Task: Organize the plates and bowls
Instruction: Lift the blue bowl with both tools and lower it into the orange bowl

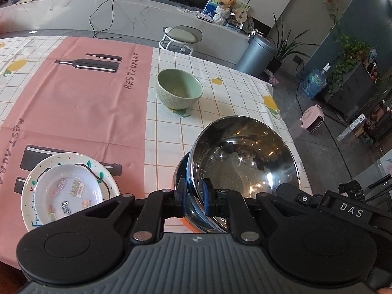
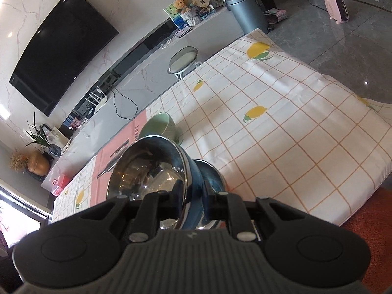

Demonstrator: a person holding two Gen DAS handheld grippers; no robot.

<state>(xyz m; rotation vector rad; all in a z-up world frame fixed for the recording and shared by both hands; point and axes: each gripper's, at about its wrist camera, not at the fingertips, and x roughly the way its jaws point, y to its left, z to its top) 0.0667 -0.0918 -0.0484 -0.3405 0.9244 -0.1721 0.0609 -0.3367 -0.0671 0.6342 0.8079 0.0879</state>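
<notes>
Both grippers, left (image 1: 195, 197) and right (image 2: 193, 197), pinch the steel bowl's (image 1: 242, 156) rim above the checked tablecloth (image 1: 220, 98), near a green bowl (image 1: 178, 89).

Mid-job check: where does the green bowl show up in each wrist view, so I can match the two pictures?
Left wrist view: the green bowl stands upright above centre, on the checked cloth just right of the pink panel.
Right wrist view: the green bowl sits left of centre, partly hidden behind the steel bowl's rim.
Shared landmark: the white stool beyond the table's far edge.
</notes>
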